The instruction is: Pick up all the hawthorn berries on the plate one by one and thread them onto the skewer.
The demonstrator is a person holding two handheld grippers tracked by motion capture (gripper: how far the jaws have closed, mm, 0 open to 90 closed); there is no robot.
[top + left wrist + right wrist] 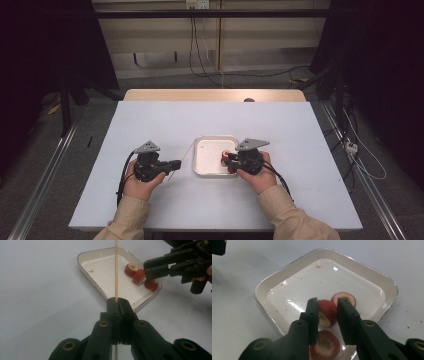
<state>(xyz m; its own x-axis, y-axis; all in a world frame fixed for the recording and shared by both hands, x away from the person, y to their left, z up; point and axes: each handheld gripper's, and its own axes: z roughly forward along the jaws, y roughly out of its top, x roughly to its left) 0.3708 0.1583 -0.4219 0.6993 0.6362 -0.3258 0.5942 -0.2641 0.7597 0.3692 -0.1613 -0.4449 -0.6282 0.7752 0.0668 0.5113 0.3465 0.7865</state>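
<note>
So we've got the left tongs (117,302) squeezed tight on a thin wooden skewer (116,267), just left of the white tray (200,167) on the desk (150,120). Our right tongs (327,312) sit around a red apple slice (325,312) standing on edge in the tray; can't tell if they're pressing it. Two more slices (345,298) lie beside it.

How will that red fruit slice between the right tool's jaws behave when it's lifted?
The fruit slice stands on edge in the right tool, so it may roll or tip if released. Its cut face looks moist, so it is probably slippery. It looks soft, so a hard squeeze could bruise it.
</note>
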